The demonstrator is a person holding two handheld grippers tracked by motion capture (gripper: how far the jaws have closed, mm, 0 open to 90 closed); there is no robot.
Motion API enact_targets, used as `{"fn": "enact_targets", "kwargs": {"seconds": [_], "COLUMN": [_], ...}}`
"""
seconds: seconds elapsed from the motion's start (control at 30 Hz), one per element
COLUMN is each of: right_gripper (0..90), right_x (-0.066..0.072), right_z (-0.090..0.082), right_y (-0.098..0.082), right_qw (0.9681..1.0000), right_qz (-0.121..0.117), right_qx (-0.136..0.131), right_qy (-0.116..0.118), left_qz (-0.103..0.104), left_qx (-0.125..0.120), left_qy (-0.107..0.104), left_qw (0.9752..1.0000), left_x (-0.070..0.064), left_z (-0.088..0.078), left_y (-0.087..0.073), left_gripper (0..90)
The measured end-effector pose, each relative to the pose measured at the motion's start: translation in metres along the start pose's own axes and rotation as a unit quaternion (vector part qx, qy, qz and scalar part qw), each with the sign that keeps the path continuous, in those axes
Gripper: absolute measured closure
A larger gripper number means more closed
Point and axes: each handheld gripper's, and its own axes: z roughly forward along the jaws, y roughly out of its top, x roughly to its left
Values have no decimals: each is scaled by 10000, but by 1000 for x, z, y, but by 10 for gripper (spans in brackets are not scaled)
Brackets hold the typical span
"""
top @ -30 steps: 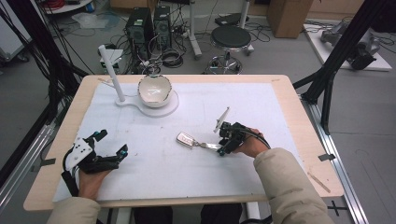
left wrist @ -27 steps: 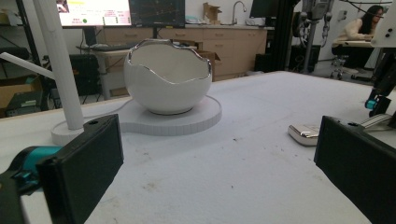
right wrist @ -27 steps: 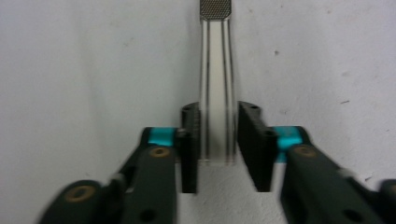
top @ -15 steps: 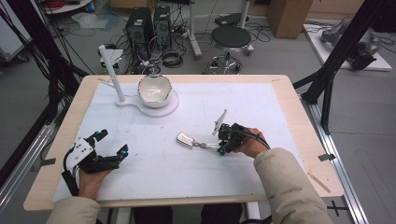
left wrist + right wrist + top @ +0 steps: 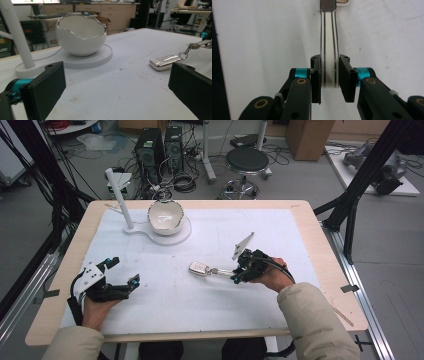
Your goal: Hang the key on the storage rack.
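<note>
Right gripper (image 5: 240,271), right of centre in the high view, clamps the key tag (image 5: 328,62) by its strap so the fob (image 5: 199,268) trails on the mat; left gripper (image 5: 117,277) rests agape at lower left

A white bowl (image 5: 165,216) shaped like a cracked eggshell sits on a round white base (image 5: 182,231) near the far left of the table (image 5: 300,215). Just beside it a white post (image 5: 120,197) stands tilted. A white mat (image 5: 280,235) covers the tabletop. Beyond, a black stool (image 5: 248,160) and computer towers (image 5: 160,147) stand on the floor
</note>
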Motion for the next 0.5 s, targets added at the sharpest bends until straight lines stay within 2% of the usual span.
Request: {"fn": "enact_targets", "kwargs": {"seconds": [0.03,0.07,0.1,0.17,0.23,0.27,0.33,0.5], "right_gripper": [743,743,743,743,743,743,743,744], "right_x": [2,2,2,3,5,4,4,3], "right_z": [-5,-7,-7,-13,-17,-22,-24,-34], "right_y": [3,5,5,9,13,16,18,27], "right_qw": [9999,9998,9998,9991,9986,9980,9978,9967], "right_qz": [-62,-73,-73,-129,-249,-308,-304,-415], "right_qx": [-136,-210,-210,-400,-474,-547,-591,-669], "right_qy": [-47,1,1,10,-43,4,-20,189], "left_qz": [5,36,55,151,167,169,189,307], "left_qx": [16,47,98,185,269,310,426,623], "left_qy": [-88,-187,-278,-498,-671,-766,-992,-1400], "left_qw": [10000,9998,9996,9985,9972,9964,9940,9877], "left_x": [0,0,0,1,2,3,5,8], "left_z": [2,5,7,14,19,21,27,37], "left_y": [4,9,14,26,34,38,48,73], "left_gripper": [18,18,18,18,18,18,18,18]}}
